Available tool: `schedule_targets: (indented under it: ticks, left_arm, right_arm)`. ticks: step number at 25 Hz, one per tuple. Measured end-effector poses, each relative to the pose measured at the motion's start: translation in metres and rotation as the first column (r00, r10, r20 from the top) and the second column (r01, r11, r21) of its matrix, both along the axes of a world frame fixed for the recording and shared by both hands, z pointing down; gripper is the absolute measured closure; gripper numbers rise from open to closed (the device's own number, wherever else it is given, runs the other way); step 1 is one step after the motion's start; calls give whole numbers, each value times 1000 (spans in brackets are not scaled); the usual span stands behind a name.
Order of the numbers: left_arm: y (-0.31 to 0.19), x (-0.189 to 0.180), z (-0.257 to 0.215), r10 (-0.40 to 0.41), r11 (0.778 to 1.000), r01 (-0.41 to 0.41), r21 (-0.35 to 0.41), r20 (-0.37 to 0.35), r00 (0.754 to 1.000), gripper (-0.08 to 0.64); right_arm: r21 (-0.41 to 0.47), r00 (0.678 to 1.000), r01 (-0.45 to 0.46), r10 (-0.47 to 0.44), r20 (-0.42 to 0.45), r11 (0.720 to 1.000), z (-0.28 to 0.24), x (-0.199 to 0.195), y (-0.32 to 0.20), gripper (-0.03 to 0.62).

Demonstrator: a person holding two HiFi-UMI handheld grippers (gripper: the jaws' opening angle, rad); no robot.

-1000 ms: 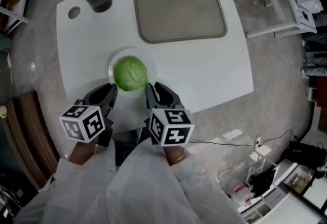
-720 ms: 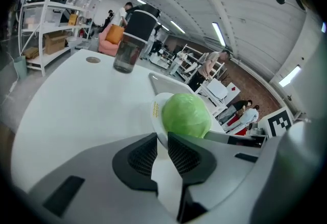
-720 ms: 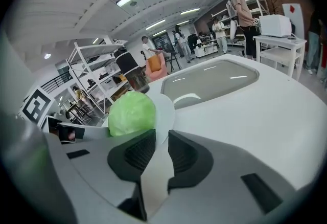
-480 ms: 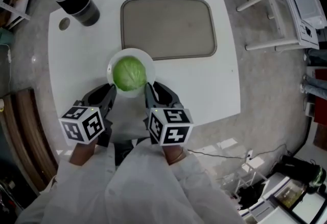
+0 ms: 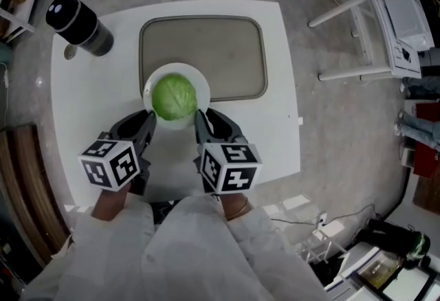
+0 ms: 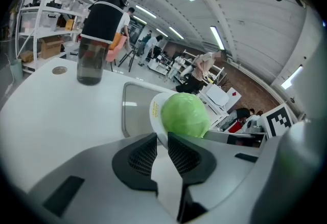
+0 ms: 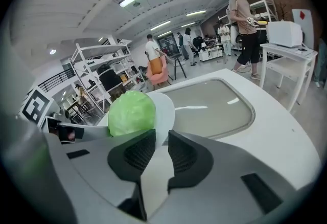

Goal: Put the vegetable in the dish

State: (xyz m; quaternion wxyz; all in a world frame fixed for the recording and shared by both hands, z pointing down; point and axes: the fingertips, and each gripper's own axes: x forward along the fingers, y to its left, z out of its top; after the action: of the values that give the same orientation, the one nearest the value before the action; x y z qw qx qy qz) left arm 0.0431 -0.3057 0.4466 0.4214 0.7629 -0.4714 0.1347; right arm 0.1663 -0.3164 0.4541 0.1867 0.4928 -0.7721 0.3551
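Head view: round pale-green cabbage (image 5: 174, 98), veined leaves, sits in white dish (image 5: 150, 81). Dish carried between left gripper (image 5: 150, 121) and right gripper (image 5: 201, 121). Dish now overlaps near edge of tray (image 5: 220, 52); a second ago it was over bare table (image 5: 275, 128).

Left gripper view: jaws pinch dish rim, cabbage just beyond.

Right gripper view: jaws clamp opposite rim.

The white table (image 5: 278, 128) has rounded corners. A grey tray (image 5: 213, 52) with rounded corners lies toward its far edge, near the middle. A dark cylindrical bottle (image 5: 79, 25) stands at the far left corner, with a small round mark (image 6: 59, 70) just beside it.
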Motion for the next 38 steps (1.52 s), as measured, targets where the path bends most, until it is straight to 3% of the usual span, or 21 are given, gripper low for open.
schedule_targets:
  ticks: [9,23,38]
  left_arm:
    - [-54,33,-1,27,999,-28,30,20,999,495]
    - [-118,49,32,23,999,-23,23,33,999,495]
    - [-131,50,63,21,999,-20,-38,32,999,495]
  right_arm:
    - [-4,1000,-2,2,5,1000,3,33,-52,506]
    - [-28,1000,-6,6,-16,1000,33,48,-114,506]
    - [-69,999,-6,3,-38,998,60,49,-128,505]
